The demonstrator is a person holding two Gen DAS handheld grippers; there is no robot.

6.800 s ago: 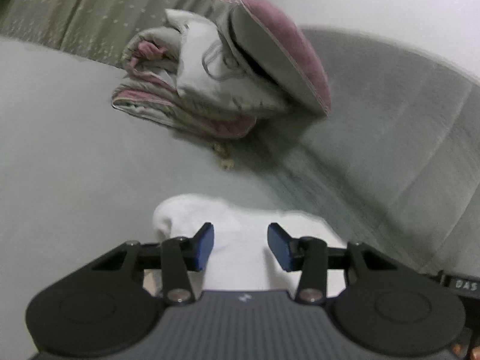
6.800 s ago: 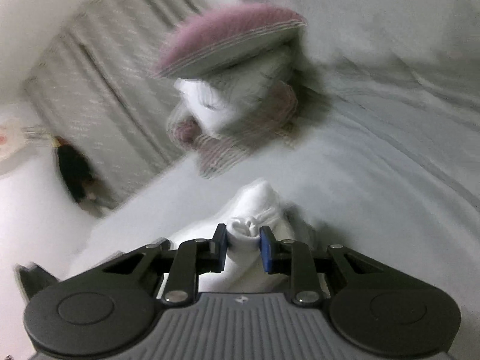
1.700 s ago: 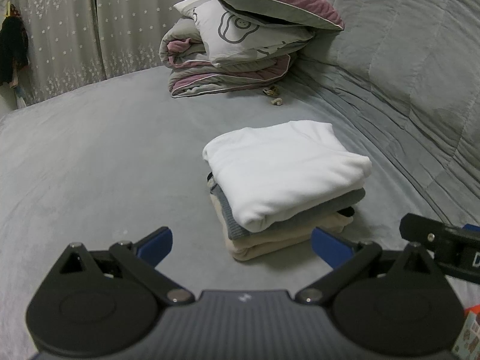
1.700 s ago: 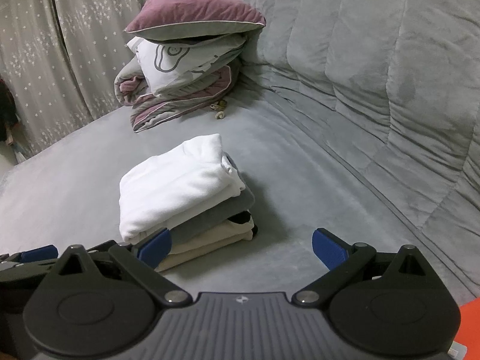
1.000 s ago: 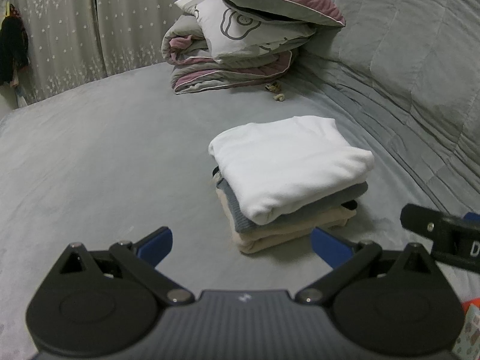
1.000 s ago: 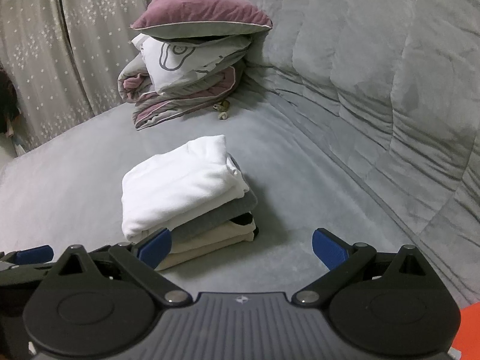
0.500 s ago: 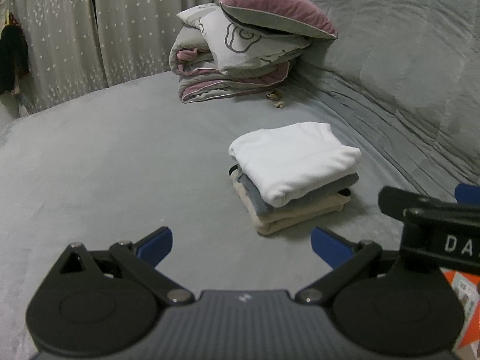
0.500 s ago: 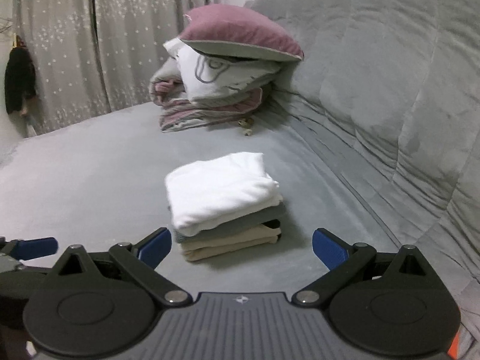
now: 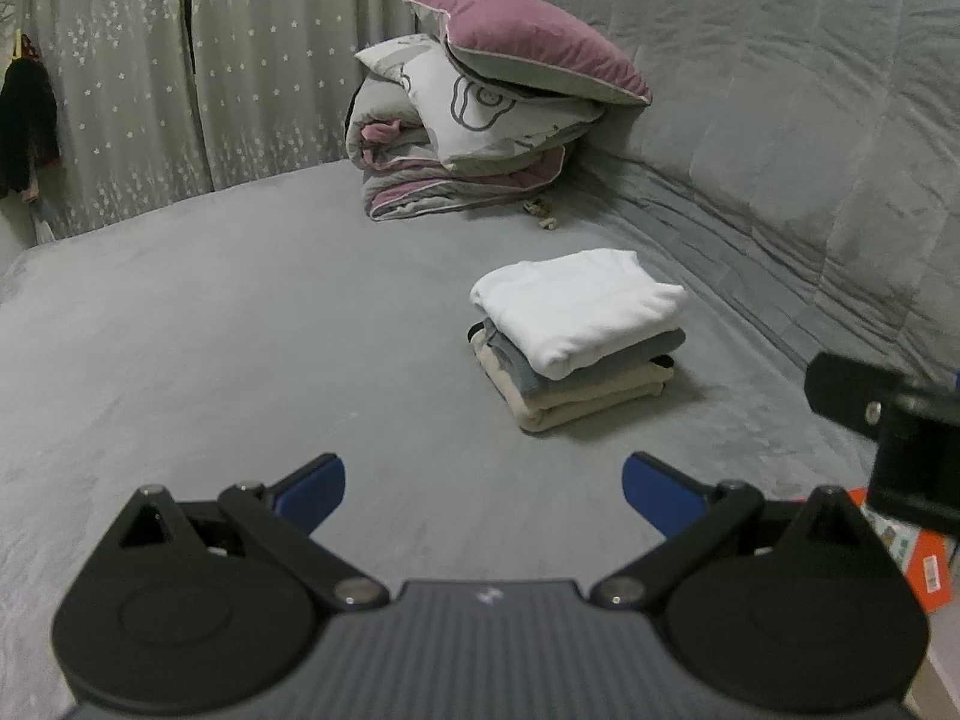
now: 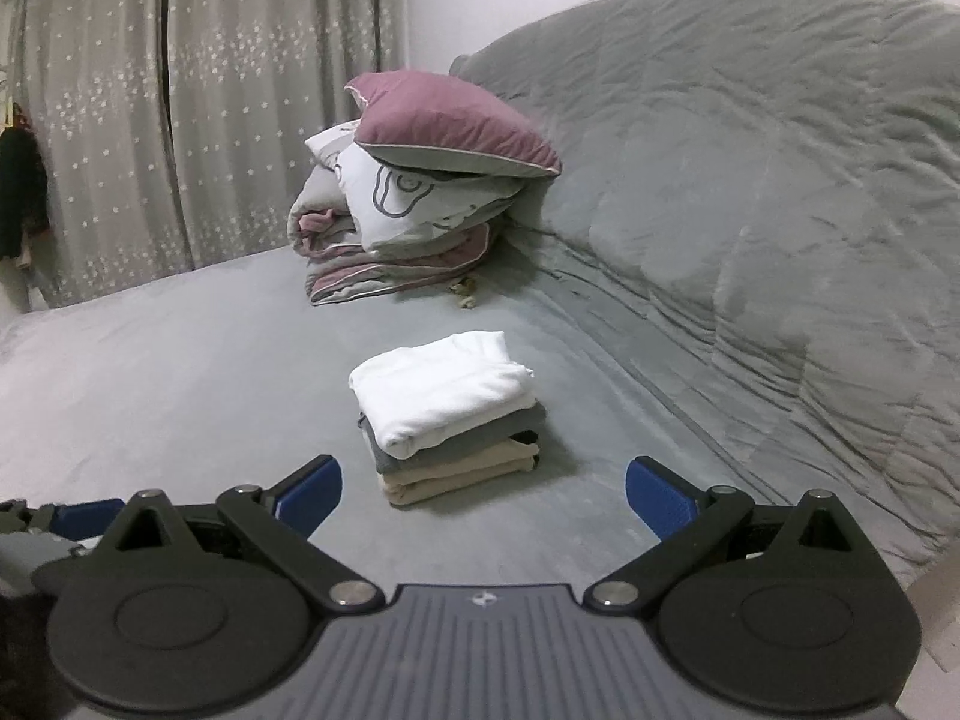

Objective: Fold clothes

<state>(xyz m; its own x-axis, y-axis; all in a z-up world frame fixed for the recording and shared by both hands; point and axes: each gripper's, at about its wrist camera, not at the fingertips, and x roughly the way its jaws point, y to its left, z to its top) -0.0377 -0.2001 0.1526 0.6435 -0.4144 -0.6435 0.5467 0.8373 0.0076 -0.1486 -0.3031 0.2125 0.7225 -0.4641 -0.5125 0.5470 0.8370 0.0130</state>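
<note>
Already 3 folded garments sit in a neat stack (image 10: 447, 417) on the grey bed (image 9: 240, 324), white on top. My left gripper (image 9: 483, 483) and right gripper (image 10: 483, 483) hang well back, jaws wide apart, holding nothing. No unfolded garment shows, so the folding looks done to me.

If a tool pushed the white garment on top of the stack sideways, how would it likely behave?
The white garment looks soft and thick, so it would probably bunch or slide rather than move rigidly. Resting loose on the grey garment, its folds may open. The stack looks low, so toppling seems unlikely.
</note>
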